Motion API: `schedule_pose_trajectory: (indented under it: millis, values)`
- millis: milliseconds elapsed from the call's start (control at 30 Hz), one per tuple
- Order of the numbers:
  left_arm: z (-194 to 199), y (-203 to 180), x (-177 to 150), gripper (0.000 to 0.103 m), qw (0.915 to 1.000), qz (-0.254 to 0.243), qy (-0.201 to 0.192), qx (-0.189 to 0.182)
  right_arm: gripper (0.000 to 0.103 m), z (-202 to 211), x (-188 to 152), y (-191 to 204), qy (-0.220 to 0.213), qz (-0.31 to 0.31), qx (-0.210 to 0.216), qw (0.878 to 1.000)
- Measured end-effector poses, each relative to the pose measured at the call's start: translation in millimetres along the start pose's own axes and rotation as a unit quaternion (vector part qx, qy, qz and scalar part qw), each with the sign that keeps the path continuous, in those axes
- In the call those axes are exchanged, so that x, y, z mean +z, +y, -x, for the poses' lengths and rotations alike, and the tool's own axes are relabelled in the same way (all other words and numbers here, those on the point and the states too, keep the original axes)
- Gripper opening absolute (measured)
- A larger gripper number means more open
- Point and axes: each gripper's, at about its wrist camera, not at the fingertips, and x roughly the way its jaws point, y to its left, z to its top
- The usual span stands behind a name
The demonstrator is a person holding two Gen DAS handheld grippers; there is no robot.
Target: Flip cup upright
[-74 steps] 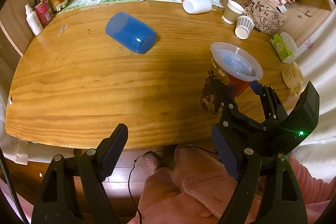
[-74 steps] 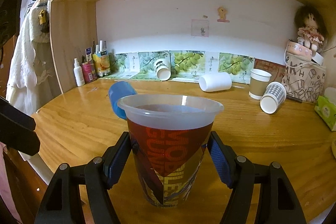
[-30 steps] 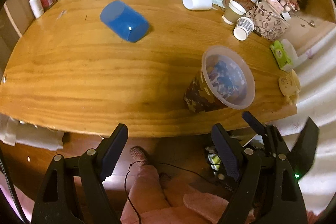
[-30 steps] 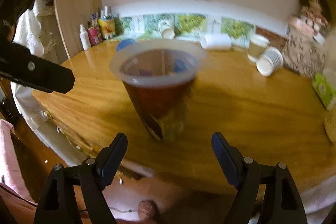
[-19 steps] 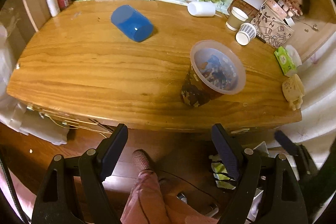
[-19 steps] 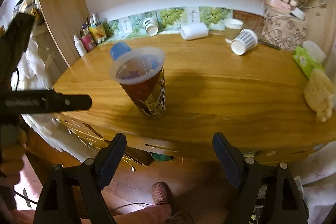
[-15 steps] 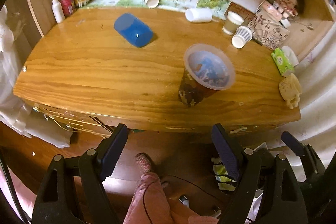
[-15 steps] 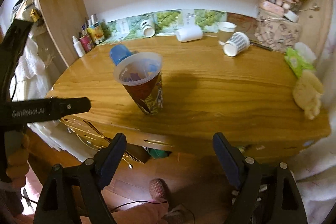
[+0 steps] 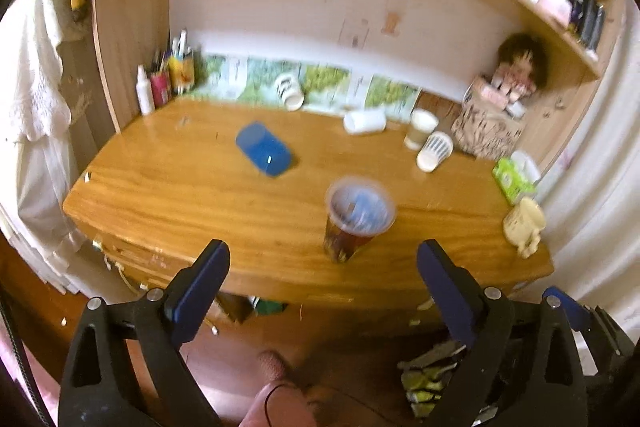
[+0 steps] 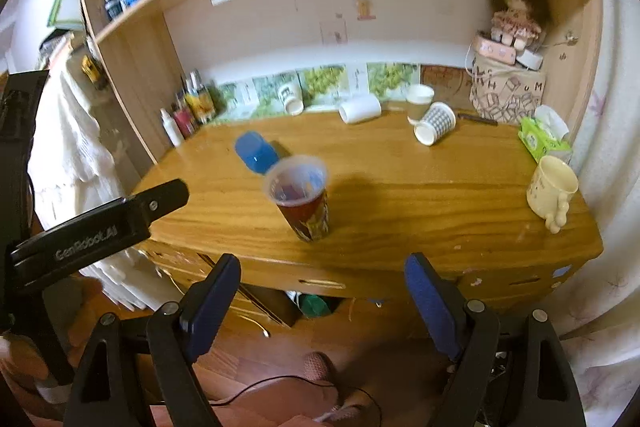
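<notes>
A clear plastic cup with a red and brown printed sleeve (image 9: 354, 223) stands upright, mouth up, near the front edge of the wooden desk (image 9: 200, 195); it also shows in the right wrist view (image 10: 302, 201). My left gripper (image 9: 322, 285) is open and empty, held back from the desk over the floor. My right gripper (image 10: 322, 293) is open and empty, also back from the desk's front edge. Neither touches the cup.
A blue cup (image 9: 264, 149) lies on its side mid-desk. At the back lie a white cup (image 10: 360, 109) and two patterned paper cups (image 10: 436, 123), next to an upright paper cup (image 10: 420, 103). A cream mug (image 10: 550, 189), a tissue pack (image 10: 542, 139) and bottles (image 10: 188, 115) line the edges.
My right gripper let go of the printed cup, left it upright, and drew back. Both grippers have moved away from the desk and tilted up, so the shelves now show.
</notes>
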Motion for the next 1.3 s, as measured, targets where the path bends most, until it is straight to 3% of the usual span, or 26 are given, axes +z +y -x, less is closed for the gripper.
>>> schedule_pose_trajectory:
  millis: [100, 200, 433, 767, 1300]
  values:
    - [14.1, -4.1, 2.5, 0.097, 0.9996, -0.013, -0.022, -0.011, 0.103, 13.1, 1.9, 5.4, -0.022, 0.004, -0.016, 1.0]
    - [24.8, -3.5, 1.8, 0.102, 0.9988, -0.016, -0.043, -0.014, 0.103, 25.1, 2.6, 10.0, -0.041, 0.001, -0.025, 0.999]
    - [53.0, -6.4, -5.0, 0.102, 0.9948, -0.035, -0.095, 0.01, 0.103, 51.9, -8.6, 19.5, -0.092, 0.001, -0.043, 0.995]
    - [89.3, -7.3, -19.0, 0.102, 0.984, -0.052, -0.17, 0.013, 0.103, 83.6, -20.2, 32.3, -0.163, 0.009, -0.061, 0.985]
    - [112.5, -2.9, -30.2, 0.102, 0.9756, -0.054, -0.212, 0.023, 0.103, 101.7, -28.6, 47.2, -0.208, 0.023, -0.075, 0.975]
